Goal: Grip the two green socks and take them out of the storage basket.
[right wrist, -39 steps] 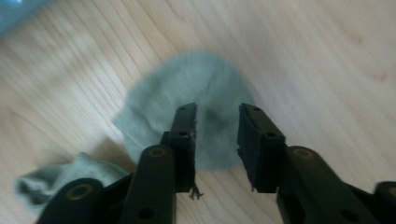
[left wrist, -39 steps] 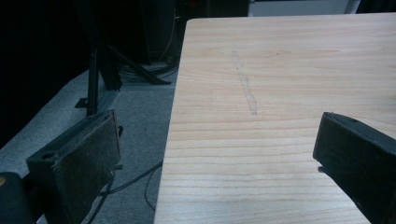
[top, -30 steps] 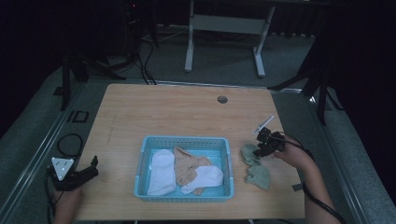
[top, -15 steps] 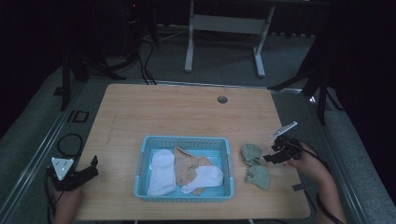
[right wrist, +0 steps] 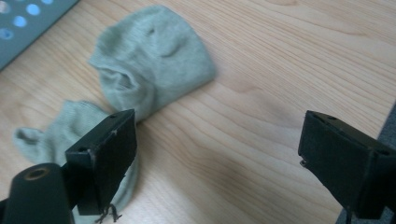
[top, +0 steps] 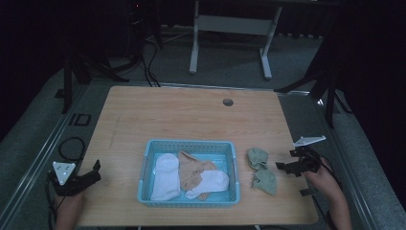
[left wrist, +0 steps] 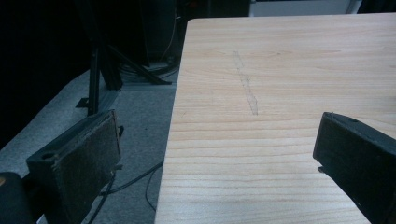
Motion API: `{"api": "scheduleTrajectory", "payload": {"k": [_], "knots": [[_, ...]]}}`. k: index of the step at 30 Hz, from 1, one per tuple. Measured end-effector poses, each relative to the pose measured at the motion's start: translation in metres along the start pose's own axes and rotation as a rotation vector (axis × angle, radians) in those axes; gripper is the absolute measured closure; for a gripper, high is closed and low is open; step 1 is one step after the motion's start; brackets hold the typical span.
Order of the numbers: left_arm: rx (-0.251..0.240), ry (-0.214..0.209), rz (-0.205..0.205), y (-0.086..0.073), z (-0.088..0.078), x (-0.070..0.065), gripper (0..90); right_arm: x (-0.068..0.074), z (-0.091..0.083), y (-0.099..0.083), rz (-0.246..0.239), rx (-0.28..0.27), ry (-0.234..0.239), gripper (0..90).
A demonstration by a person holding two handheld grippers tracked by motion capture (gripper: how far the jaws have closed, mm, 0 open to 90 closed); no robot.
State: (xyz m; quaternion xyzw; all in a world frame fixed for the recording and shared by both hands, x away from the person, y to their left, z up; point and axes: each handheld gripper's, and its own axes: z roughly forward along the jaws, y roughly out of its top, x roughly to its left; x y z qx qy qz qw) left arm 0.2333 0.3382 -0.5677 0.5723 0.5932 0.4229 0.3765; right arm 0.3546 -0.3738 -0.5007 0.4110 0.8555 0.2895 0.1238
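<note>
On the counter (top: 191, 120) my blue basket (top: 187, 146) sits by the near edge. The two green socks (top: 262, 172) lie between it and my right gripper (top: 286, 167), jaws apart, empty. My left gripper (top: 93, 173), also apart, waits at the near-left corner.

Dark lab/studio: stands (top: 330, 81), floor cables (top: 153, 52), lone table (top: 191, 115).
</note>
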Motion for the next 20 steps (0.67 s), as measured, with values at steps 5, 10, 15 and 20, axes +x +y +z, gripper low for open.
{"api": "scheduleTrajectory", "payload": {"k": [5, 10, 15, 20], "knots": [[0.000, -0.001, 0.002, 0.000, 0.000, 0.000, 0.4, -0.007, 0.002, -0.020, 0.106, -0.131, -0.033, 11.6], [0.000, -0.001, 0.001, 0.000, 0.000, 0.000, 0.4, -0.009, 0.005, -0.034, 0.199, -0.200, -0.065, 11.6], [-0.001, -0.002, 0.002, 0.000, 0.000, 0.000, 0.4, -0.009, 0.017, -0.049, 0.259, -0.239, -0.090, 11.7], [-0.002, -0.003, 0.005, 0.000, 0.000, 0.000, 0.4, -0.009, 0.017, -0.056, 0.285, -0.305, -0.134, 12.4]]}}
